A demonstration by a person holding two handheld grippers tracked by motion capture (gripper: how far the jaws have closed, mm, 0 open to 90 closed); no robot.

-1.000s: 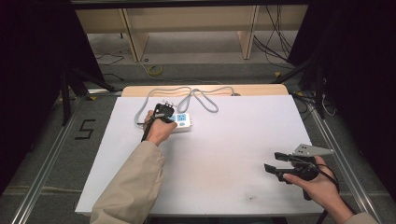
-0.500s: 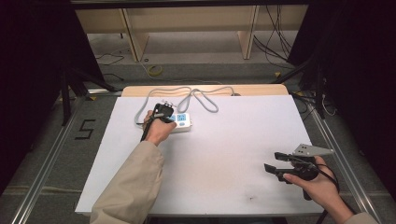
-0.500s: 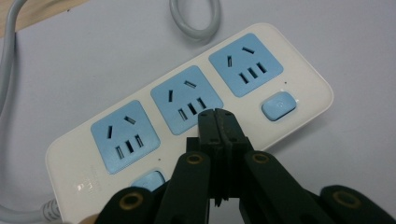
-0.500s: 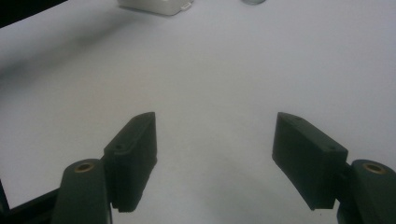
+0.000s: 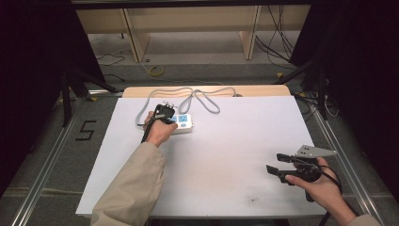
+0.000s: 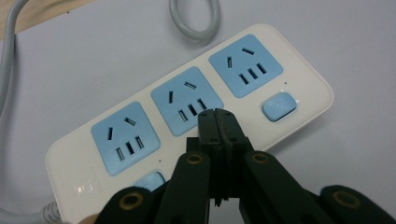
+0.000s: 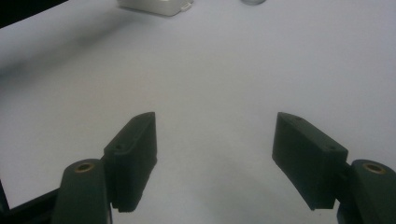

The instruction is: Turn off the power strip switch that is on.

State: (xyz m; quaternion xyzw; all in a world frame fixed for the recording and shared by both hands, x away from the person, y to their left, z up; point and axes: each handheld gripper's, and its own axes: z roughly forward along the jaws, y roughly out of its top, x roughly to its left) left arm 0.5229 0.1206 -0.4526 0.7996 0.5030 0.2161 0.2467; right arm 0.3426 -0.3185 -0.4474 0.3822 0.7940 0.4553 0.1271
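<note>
Strip (image 6: pixel 187 107), white with blue sockets, sits right under the left gripper (image 6: pixel 217 114), jaws pressed together over the middle socket. Right gripper (image 5: pixel 277 165) waits well apart, jaws spread, empty. White tabletop (image 5: pixel 235 141); shelving (image 5: pixel 188 23) beyond.

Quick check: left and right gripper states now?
Left gripper: closed, empty, tips over white power strip with blue sockets.
Right gripper: open, empty.
</note>
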